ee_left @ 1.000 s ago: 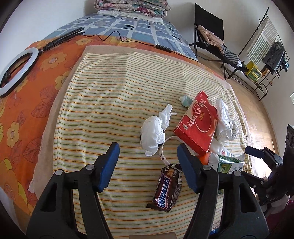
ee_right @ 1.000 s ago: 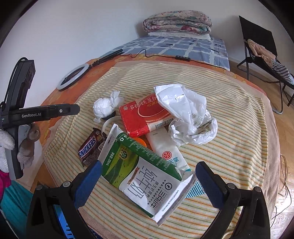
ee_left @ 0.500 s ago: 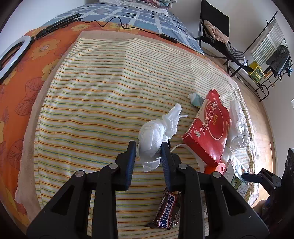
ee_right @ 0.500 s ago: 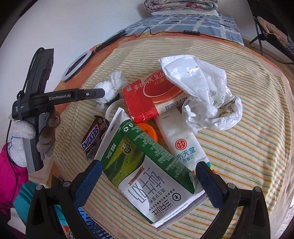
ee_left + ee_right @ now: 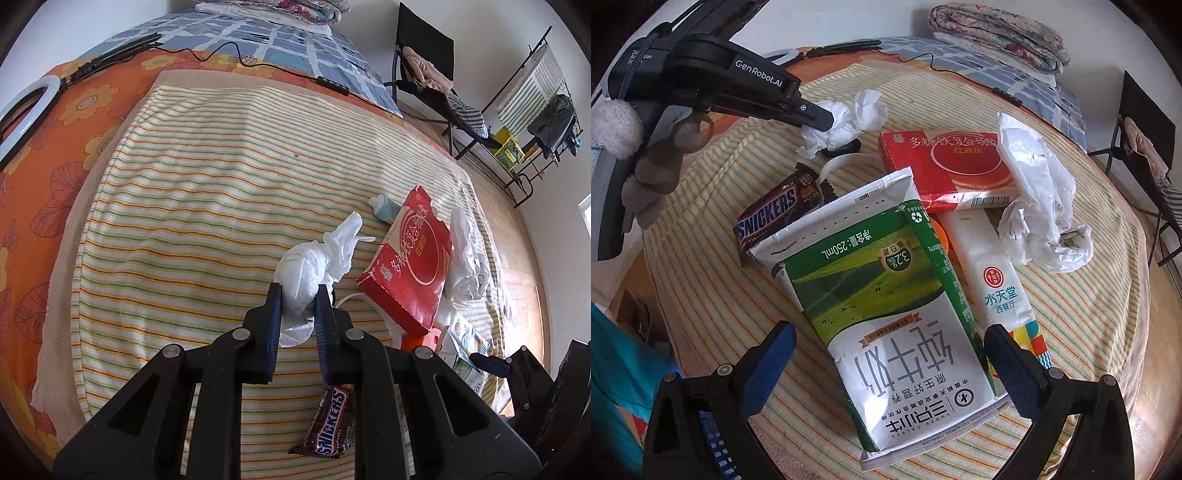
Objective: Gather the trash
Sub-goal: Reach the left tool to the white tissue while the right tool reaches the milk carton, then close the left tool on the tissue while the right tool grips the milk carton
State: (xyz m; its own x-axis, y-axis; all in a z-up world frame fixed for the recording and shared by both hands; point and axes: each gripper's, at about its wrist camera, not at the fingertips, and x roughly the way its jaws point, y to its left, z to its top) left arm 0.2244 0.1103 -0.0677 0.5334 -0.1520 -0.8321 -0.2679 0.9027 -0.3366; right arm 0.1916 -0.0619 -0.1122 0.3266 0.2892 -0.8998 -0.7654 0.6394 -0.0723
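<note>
My left gripper [image 5: 298,291] is shut on a crumpled white tissue [image 5: 314,266], seen from the side in the right wrist view [image 5: 846,122]. My right gripper [image 5: 886,343] is open, its fingers on either side of a flattened green and white milk carton [image 5: 886,295] lying on the striped towel [image 5: 184,221]. Around it lie a Snickers wrapper [image 5: 768,214], a red box [image 5: 945,166], a white paper sachet [image 5: 993,280], a crumpled white plastic bag [image 5: 1041,199] and a small green tube [image 5: 384,208].
The towel covers an orange floral sheet [image 5: 44,155] on a bed. A white ring light [image 5: 22,114] and a black cable [image 5: 258,62] lie at the far side. A black chair [image 5: 428,66] and a rack [image 5: 532,110] stand to the right.
My left gripper moved forward and closed on the tissue. My right gripper came lower and closer over the milk carton, still open.
</note>
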